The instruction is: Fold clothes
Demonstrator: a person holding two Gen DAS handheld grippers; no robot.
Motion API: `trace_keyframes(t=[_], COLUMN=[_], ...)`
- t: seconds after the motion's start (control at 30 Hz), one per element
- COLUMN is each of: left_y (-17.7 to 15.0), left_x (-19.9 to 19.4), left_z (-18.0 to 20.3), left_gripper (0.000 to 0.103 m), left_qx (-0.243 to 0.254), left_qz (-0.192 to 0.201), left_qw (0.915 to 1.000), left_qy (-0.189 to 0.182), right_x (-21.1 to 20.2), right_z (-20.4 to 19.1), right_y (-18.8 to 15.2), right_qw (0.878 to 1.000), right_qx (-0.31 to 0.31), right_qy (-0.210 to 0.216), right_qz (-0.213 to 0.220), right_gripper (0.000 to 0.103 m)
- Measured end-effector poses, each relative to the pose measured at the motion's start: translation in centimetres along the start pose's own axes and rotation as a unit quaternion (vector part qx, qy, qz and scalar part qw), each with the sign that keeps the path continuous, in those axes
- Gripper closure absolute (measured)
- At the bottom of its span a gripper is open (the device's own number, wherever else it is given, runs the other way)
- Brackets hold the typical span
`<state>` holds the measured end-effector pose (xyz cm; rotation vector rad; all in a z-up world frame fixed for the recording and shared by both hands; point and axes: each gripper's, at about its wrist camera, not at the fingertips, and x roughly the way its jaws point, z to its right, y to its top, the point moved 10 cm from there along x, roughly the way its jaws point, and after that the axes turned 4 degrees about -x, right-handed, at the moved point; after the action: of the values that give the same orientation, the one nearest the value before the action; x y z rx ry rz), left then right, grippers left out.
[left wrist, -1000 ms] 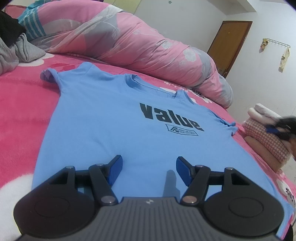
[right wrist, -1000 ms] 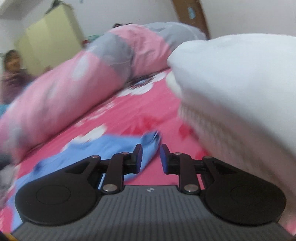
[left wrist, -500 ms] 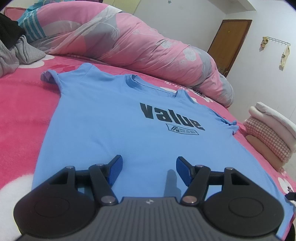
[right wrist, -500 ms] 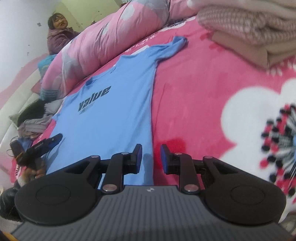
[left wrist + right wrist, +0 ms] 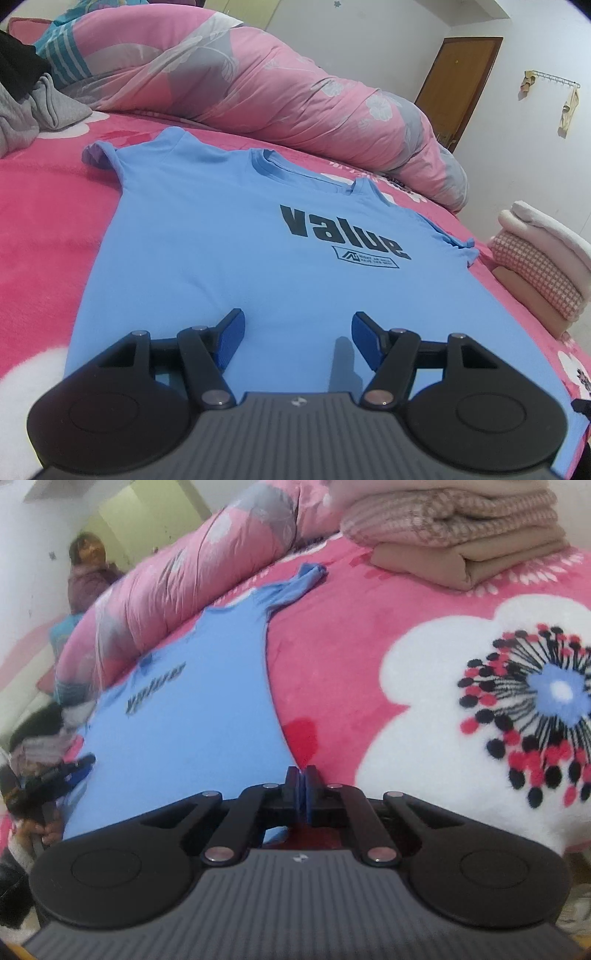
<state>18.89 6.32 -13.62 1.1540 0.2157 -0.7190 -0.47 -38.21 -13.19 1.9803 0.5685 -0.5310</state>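
A light blue T-shirt (image 5: 229, 236) printed "value" lies flat, front up, on the pink floral blanket (image 5: 40, 229). My left gripper (image 5: 297, 334) is open low over the hem near its middle, with only cloth beneath it. In the right wrist view the T-shirt (image 5: 207, 716) runs away to the upper left. My right gripper (image 5: 303, 788) is shut at the shirt's near right hem corner, its pads pressed together on the cloth edge. The left gripper (image 5: 70, 771) shows there at the far left, held in a hand.
A rolled pink and grey quilt (image 5: 258, 85) lies along the far side of the bed. Folded clothes are stacked (image 5: 543, 266) to the right of the shirt, also the stack (image 5: 461, 528). Grey clothes (image 5: 33, 110) sit far left. A person (image 5: 88, 576) sits behind the quilt.
My right gripper swung down from the folded stack to the shirt's right hem corner and went from slightly open to shut. The left gripper has stayed still and open.
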Motion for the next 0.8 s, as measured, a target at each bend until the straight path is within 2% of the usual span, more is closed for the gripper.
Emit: trace_keyframes(t=[0.1,0.2,0.3,0.4,0.5,0.57,0.63,0.7,0.8], left_y=[0.0,0.1,0.1,0.4,0.8,0.7,-0.4,-2.0,-6.4], left_x=[0.0,0.0,-0.1,-0.3,-1.8,-3.7,-5.7,-7.2,-8.5], left_z=[0.0,0.0,0.0,0.3,1.1,2.2,3.5,4.6,4.3], left_gripper=[0.037,0.037,0.037,0.038,0.038,0.038,0.038,0.038,0.038], left_qx=[-0.002,-0.002,-0.001,0.005,0.021,0.035,0.056,0.08,0.119], left_qz=[0.001,0.002,0.0,-0.004,0.001,0.015,0.016,0.004,-0.042], left_qw=[1.0,1.0,1.0,0.9999,0.9993,0.9992,0.9983,0.9968,0.9919], left_qy=[-0.002,-0.001,0.001,0.011,0.029,0.016,0.001,-0.011,0.02], right_x=[-0.6,-2.1,-3.8,-4.1,-2.1,-0.3,1.2,0.9,0.5], right_z=[0.2,0.6,0.4,-1.8,-5.8,-8.4,-10.2,-9.5,-8.4], right_y=[0.3,0.8,2.0,3.7,4.2,3.8,3.0,1.9,0.2], right_qw=[1.0,0.999,0.998,0.995,0.991,0.987,0.981,0.982,0.983], right_qx=[0.005,-0.012,-0.028,-0.071,-0.121,-0.158,-0.19,-0.186,-0.181], right_qy=[-0.001,-0.035,-0.051,-0.043,-0.012,0.004,0.016,0.016,0.016], right_qz=[0.004,0.011,0.031,0.049,0.048,0.04,0.03,0.017,-0.002], right_gripper=[0.101,0.1,0.096,0.096,0.096,0.096,0.096,0.096,0.096])
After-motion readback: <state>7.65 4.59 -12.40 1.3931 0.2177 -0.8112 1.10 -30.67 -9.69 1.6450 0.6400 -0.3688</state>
